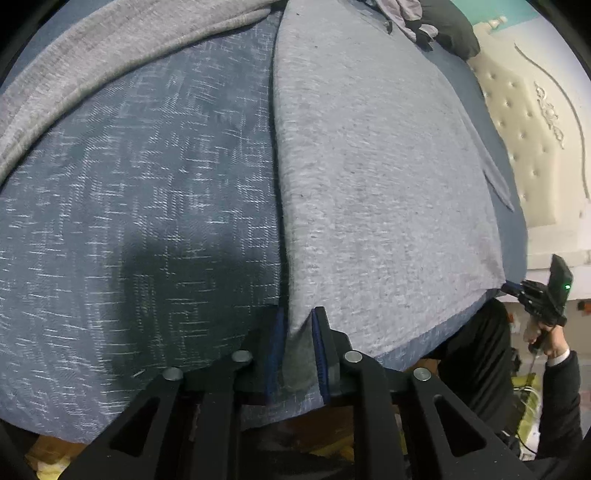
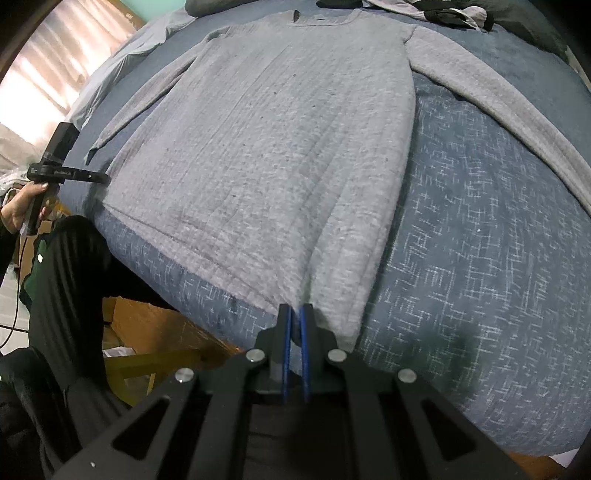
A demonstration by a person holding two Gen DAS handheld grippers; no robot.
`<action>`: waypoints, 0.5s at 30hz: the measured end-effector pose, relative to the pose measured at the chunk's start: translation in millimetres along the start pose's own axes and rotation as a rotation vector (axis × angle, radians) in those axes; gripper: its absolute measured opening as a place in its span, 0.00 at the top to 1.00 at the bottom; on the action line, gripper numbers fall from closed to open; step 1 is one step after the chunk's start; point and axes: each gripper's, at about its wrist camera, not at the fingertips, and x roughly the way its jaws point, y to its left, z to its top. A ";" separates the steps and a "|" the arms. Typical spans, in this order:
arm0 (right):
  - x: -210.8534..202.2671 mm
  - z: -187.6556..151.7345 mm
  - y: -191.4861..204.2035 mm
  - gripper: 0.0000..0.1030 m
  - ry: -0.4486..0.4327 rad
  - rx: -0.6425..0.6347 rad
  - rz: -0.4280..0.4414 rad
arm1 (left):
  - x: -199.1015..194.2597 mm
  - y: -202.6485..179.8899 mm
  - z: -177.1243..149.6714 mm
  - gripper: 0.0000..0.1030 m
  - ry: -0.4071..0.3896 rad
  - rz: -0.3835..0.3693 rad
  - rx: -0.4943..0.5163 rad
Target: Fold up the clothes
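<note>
A grey knit sweater (image 2: 266, 147) lies flat, front up, on a blue patterned bed cover (image 2: 480, 240), hem toward me. One sleeve (image 2: 498, 99) stretches out to the right and the other (image 2: 147, 103) lies along the left side. My right gripper (image 2: 295, 314) is shut on the hem just inside the sweater's right bottom corner. In the left wrist view my left gripper (image 1: 298, 325) is shut on a pinched fold of the sweater (image 1: 388, 166) at its left bottom corner. The right gripper (image 1: 511, 286) shows at the far corner there, and the left gripper (image 2: 99, 178) shows in the right wrist view.
A pile of dark and grey clothes (image 2: 461, 11) sits at the head of the bed beside a cream tufted headboard (image 1: 535, 140). The person's dark-clothed leg (image 2: 66, 266) presses against the bed's near edge. A wooden frame (image 2: 147, 321) shows below it, a curtain (image 2: 55, 66) at left.
</note>
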 end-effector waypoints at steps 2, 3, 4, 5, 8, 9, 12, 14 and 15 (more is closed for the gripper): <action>-0.2 -1.4 -0.5 0.96 0.002 0.001 0.001 | -0.8 -1.8 -1.0 0.97 -0.001 0.001 0.012; -0.4 -2.0 -0.6 0.96 0.003 0.001 0.002 | -1.7 -2.8 -1.7 0.97 -0.002 0.005 0.021; -0.6 -2.6 -0.6 0.96 0.003 0.001 0.003 | -3.9 -4.4 -2.4 0.97 -0.004 0.007 0.031; -0.9 -3.2 -0.6 0.96 0.004 0.000 0.004 | -7.5 -6.8 -3.2 0.97 -0.008 0.008 0.043; -1.8 -4.9 -0.5 0.96 0.005 -0.003 0.007 | -20.5 -13.2 -7.4 0.97 -0.021 0.007 0.074; -2.0 -5.5 -0.5 0.96 0.005 -0.003 0.009 | -24.7 -14.5 -9.2 0.97 -0.024 0.005 0.081; -2.9 -7.2 -0.5 0.96 0.006 -0.006 0.012 | -33.5 -14.0 -14.3 0.97 -0.029 0.003 0.091; 1.7 -8.3 -0.3 0.96 0.019 -0.009 0.008 | -32.8 -9.1 -13.8 0.97 -0.027 0.007 0.081; 5.5 -8.7 0.0 0.96 0.028 -0.013 0.000 | -33.5 -5.5 -11.8 0.97 -0.024 0.008 0.074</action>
